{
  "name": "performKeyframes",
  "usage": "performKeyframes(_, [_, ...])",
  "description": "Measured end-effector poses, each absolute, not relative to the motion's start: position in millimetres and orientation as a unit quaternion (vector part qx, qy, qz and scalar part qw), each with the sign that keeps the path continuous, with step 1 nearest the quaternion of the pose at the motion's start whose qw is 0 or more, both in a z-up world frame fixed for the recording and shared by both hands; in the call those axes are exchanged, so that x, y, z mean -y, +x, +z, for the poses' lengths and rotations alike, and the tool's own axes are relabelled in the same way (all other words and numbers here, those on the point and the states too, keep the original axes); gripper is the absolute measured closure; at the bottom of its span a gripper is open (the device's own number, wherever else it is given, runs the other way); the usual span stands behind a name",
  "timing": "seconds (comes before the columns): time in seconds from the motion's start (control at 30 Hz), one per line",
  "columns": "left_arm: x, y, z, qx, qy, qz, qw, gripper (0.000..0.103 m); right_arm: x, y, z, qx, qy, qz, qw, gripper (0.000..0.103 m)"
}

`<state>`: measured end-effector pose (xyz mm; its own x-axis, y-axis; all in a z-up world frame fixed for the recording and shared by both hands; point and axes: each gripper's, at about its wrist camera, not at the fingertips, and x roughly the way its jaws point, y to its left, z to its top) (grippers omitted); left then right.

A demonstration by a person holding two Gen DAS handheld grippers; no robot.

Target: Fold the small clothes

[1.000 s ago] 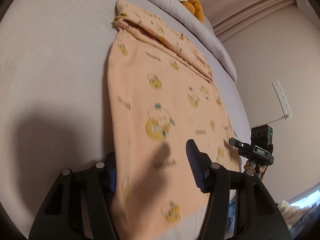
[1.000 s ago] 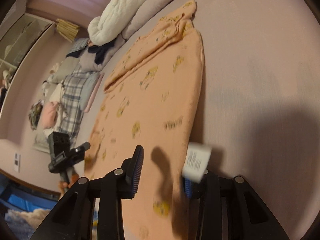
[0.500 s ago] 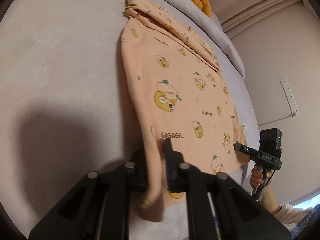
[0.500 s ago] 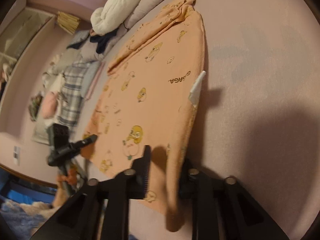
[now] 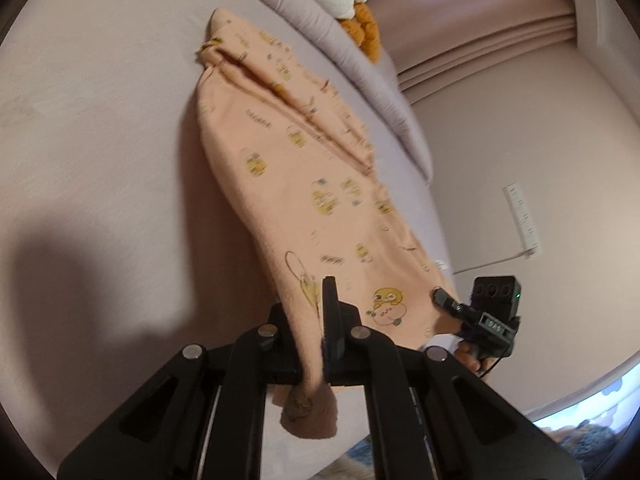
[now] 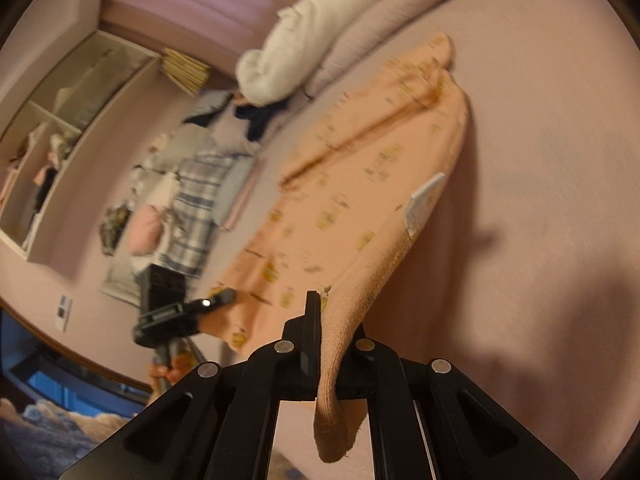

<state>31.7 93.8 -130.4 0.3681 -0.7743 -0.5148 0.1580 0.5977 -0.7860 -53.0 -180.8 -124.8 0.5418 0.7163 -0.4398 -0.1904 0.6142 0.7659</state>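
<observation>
Change: both near corners of the peach garment (image 5: 304, 216) now hang lifted off the bed (image 5: 100, 128).
Left gripper (image 5: 310, 320): clamped on one corner, cloth drooping below.
Garment: far end apparently resting on the bed, though blurred.
Right gripper (image 6: 334, 336): pinching the other corner; white label (image 6: 422, 204) nearby.

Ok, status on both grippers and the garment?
Left gripper shut on peach garment. Right gripper shut on it too. Near hem lifted off bed. Nothing blocking.
</observation>
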Motion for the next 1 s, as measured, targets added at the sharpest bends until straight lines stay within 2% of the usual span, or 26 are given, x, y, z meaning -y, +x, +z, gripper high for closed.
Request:
performKeyframes(0.23, [-98,42,-111,-0.439,-0.361,-0.324,0.757,0.100,179,-42,-103,-0.341,0.358,0.303,0.815,0.098])
performKeyframes(0.57, [-95,63,-82,-0.406,-0.346,-0.336,0.777,0.100,181,-19,-81,-0.303,0.358,0.312,0.826,0.098])
performKeyframes(1.0, [-93,129,-58,-0.353,-0.377,-0.340,0.786,0.100,198,43,-56,-0.264,0.365,0.289,0.845,0.098])
